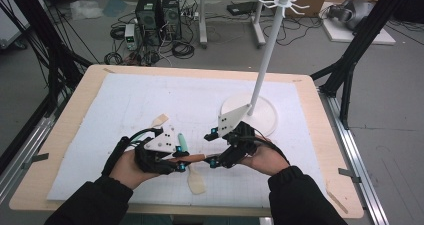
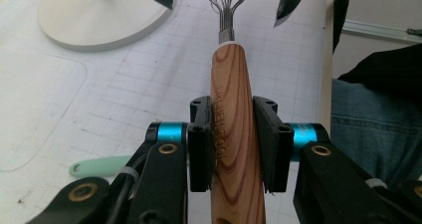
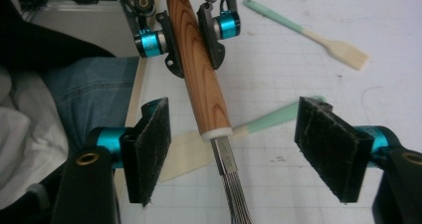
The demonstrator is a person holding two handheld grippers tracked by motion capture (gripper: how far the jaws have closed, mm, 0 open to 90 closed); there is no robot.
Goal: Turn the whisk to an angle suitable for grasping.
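A wood-handled whisk (image 3: 199, 64) lies level above the worktop (image 1: 75, 110), its long axis running from one pair of tongs to the other, wire end toward the right. The left tongs (image 2: 233, 149) are clenched on the handle, while the right tongs (image 3: 234, 149) stand released astride the metal neck, pads clear on both sides. Two green-handled spatulas (image 3: 308, 32) lie beneath, a white rack stand (image 1: 250, 112) beyond.

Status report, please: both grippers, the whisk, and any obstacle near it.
Left gripper shut on whisk handle. Right gripper open, pads astride the wire neck, not touching. Spatula lies under the whisk on the table.
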